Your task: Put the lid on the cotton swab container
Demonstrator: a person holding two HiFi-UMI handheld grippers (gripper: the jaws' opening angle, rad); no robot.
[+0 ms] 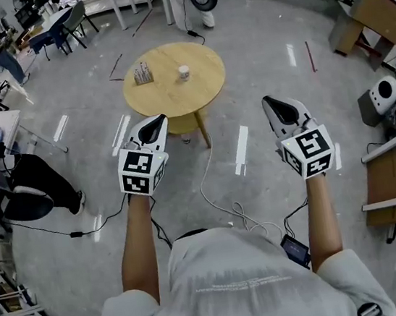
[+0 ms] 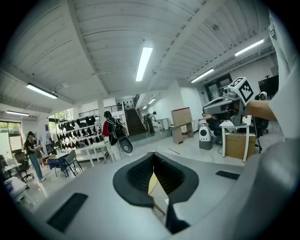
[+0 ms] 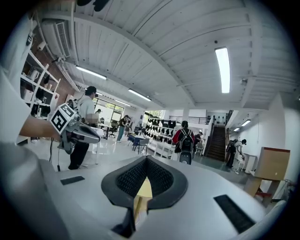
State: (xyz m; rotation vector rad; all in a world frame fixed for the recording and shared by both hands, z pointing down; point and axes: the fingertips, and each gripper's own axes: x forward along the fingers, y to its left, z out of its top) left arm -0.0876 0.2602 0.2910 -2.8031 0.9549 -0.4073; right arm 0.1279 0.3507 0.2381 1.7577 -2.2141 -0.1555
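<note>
Grippers hung empty over a grey floor (image 1: pixel 257 58) as a person in a pale shirt stood back from a round wooden surface (image 1: pixel 196 92), seen from the head camera. The left gripper (image 1: pixel 151 127) and the right gripper (image 1: pixel 279 109) were held level at either side, both aimed toward the surface and both well short of it. Each gripper's own view showed its black ribbed fingers (image 2: pixel 140 174) pressed together at the tips, with nothing between them. The cotton swab container (image 1: pixel 143 73) stood on the far left part of the surface, well apart from both grippers. A small white round piece (image 1: pixel 184 72) stood near it, to its right, apart from the container; it was too small to tell whether this was the lid. A white cable (image 1: pixel 206 189) trailed across the floor between the surface and the person. The gripper views looked out over an open workshop with strip lights, shelves and several people standing at a distance.
</note>
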